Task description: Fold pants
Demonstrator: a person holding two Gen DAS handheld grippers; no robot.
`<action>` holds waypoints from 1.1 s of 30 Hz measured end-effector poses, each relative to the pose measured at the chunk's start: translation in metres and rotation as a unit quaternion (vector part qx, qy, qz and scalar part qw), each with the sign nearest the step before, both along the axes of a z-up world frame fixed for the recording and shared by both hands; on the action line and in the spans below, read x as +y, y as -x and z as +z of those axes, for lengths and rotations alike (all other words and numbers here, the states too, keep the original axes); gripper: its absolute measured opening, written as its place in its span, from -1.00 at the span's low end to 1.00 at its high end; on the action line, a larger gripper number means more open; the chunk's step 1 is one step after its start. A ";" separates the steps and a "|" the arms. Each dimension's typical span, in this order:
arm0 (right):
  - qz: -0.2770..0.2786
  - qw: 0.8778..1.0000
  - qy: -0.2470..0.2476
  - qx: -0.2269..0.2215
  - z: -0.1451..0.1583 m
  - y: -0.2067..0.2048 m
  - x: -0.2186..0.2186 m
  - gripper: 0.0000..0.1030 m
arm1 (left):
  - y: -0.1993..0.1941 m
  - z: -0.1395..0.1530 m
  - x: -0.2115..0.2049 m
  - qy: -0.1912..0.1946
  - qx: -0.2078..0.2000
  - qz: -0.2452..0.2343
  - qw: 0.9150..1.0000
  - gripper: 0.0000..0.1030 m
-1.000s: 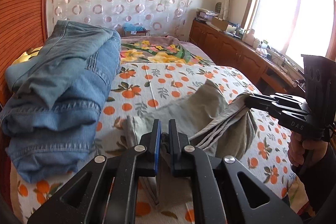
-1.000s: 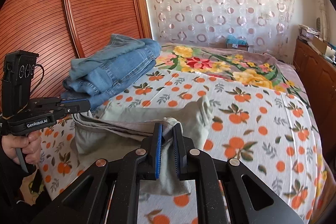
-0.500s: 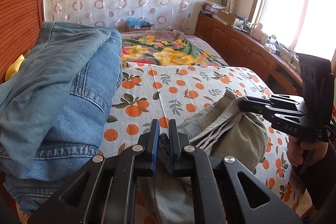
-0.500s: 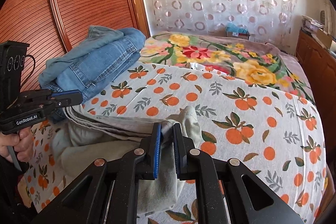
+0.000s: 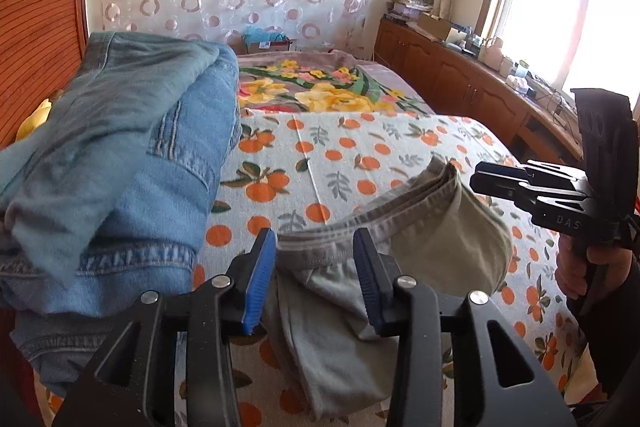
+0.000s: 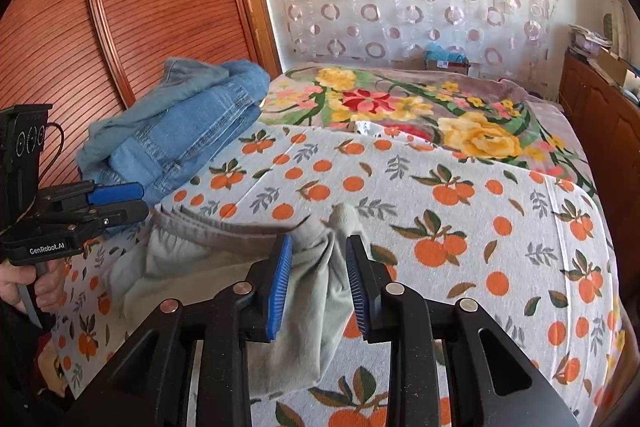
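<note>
The grey-green pants [image 5: 432,251] lie folded in a bundle on the orange-print bedsheet [image 5: 360,155]. My left gripper [image 5: 315,247] is open, its blue pads on either side of the waistband edge, not clamping it. My right gripper [image 6: 318,255] is open too, with the cloth's other end [image 6: 316,291] lying loose between its jaws. The right gripper also shows in the left wrist view [image 5: 480,183], just off the bundle's right end. The left gripper shows in the right wrist view [image 6: 140,203], at the bundle's left end.
A stack of folded blue jeans [image 5: 120,163] sits on the bed right beside the left gripper; it also shows in the right wrist view [image 6: 188,131]. A floral blanket [image 6: 420,107] covers the far bed. A wooden wardrobe [image 6: 140,7] stands left, cabinets [image 5: 460,79] under the window right.
Both grippers have opened and let go of the grey-green pants, which now rest on the sheet. Both moved forward along the bed toward the jeans stack.
</note>
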State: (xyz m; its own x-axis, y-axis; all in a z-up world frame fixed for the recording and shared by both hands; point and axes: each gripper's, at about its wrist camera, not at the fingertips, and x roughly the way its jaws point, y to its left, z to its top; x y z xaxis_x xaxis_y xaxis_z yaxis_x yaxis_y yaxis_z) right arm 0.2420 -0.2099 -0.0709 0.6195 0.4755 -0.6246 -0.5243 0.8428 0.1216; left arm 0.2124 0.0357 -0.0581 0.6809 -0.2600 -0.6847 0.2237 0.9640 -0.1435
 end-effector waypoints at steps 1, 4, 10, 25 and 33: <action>0.004 1.000 0.003 0.002 -0.001 0.001 0.001 -0.42 | 0.001 -0.004 0.000 -0.001 0.005 -0.001 1.000 -0.19; 0.015 1.000 0.015 0.009 -0.004 0.003 0.005 -0.41 | 0.004 -0.015 -0.003 -0.008 0.020 -0.005 1.000 -0.19; -0.008 0.999 0.043 0.000 -0.002 -0.010 0.013 -0.40 | 0.006 -0.024 -0.007 -0.019 0.032 -0.008 0.999 -0.19; -0.038 0.999 0.029 0.021 -0.002 0.029 -0.030 -0.40 | 0.027 -0.020 -0.005 -0.020 0.018 -0.011 1.000 -0.19; -0.028 0.998 0.026 0.042 -0.012 0.066 -0.045 -0.40 | 0.047 -0.024 0.001 -0.016 0.027 -0.006 0.999 -0.19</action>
State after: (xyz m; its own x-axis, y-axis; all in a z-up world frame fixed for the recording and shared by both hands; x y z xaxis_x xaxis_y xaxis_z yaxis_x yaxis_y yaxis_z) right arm 0.1755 -0.2545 -0.0824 0.5892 0.4067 -0.6982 -0.4654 0.8772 0.1181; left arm 0.1658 0.0369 -0.0822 0.6389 -0.2451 -0.7291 0.2287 0.9655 -0.1242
